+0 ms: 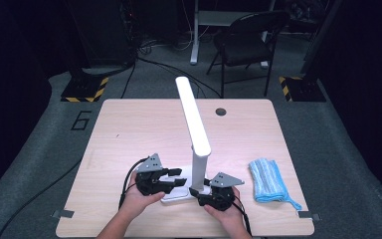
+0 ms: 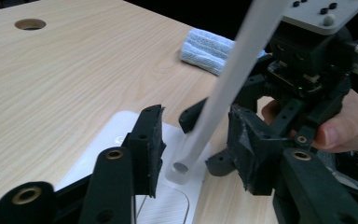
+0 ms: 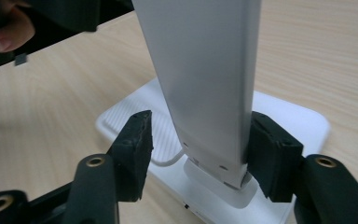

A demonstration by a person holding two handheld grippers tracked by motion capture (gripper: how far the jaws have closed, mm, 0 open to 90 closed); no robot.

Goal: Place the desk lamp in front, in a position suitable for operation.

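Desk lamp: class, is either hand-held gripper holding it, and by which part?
Neither grips it. The right hand-held gripper straddles the lamp stem's foot, one pad touching; the left is open over the base.

— The desk lamp point(image 1: 194, 124)?
— Smooth white plastic, slightly satin, with a ribbed base.
— The bench point(image 1: 129, 129)?
— Pale wood grain, matt.
— The cloth point(image 1: 267, 180)?
— Soft blue ribbed microfibre. The tool pads point(image 3: 137, 140) look rough black.

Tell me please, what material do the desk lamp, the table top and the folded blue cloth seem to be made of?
Desk lamp: probably plastic, white and matte, smooth, with a soft even sheen.
Table top: wood or a wood-look laminate, light, with fine straight grain lines; which one is unclear.
Folded blue cloth: soft textile, perhaps microfibre, with fluffy ribbed stripes.
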